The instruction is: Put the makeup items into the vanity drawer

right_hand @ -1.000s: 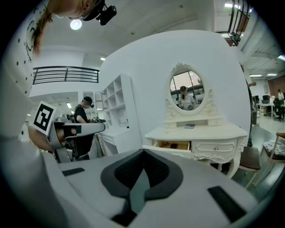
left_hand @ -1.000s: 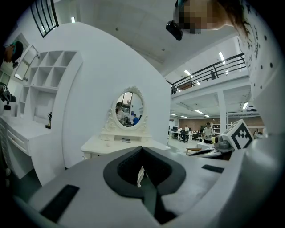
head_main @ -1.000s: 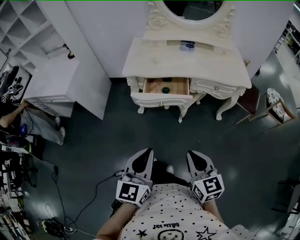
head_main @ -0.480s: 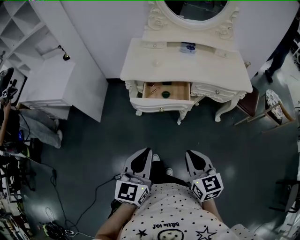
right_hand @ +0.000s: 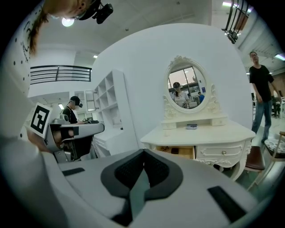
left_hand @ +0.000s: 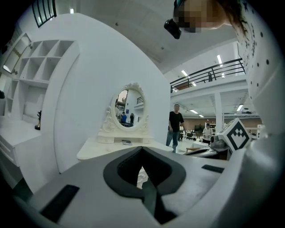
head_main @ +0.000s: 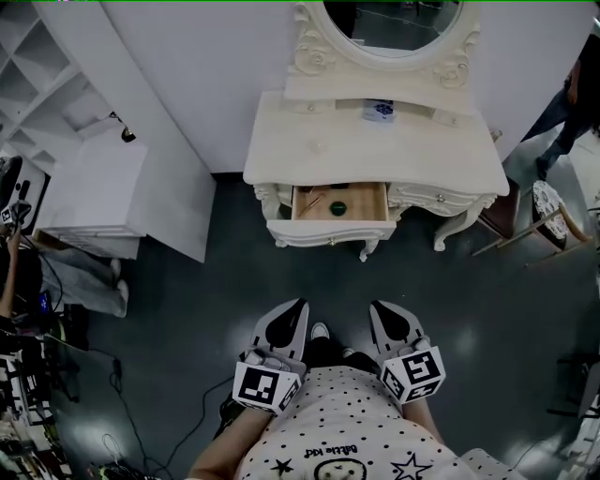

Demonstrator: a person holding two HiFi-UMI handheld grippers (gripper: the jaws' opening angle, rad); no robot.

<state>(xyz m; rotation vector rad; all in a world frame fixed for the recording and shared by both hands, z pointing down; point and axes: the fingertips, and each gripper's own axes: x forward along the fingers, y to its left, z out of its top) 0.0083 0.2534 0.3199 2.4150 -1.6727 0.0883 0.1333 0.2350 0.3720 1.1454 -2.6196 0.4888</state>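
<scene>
The cream vanity (head_main: 375,150) stands against the white wall under its oval mirror (head_main: 394,23). Its left drawer (head_main: 339,202) is pulled out; a round dark green item (head_main: 337,208) and a thin stick (head_main: 312,203) lie inside. A small blue-white item (head_main: 379,111) rests on the vanity's back shelf. My left gripper (head_main: 292,305) and right gripper (head_main: 384,307) are held low in front of the person's body, well short of the vanity, both shut with nothing between the jaws. The right gripper view shows the shut right gripper (right_hand: 143,151) and the open drawer (right_hand: 180,152) beyond it.
A white shelf unit and a low white cabinet (head_main: 94,178) stand to the left. A brown stool (head_main: 497,202) and a small wooden side table (head_main: 553,211) are right of the vanity. Cables (head_main: 122,394) run over the dark floor. One person (head_main: 570,89) walks at the right edge.
The vanity has slid lower in the head view and sits more squarely ahead. Both grippers keep their spot near the body, still shut. A person has appeared at the right edge.
</scene>
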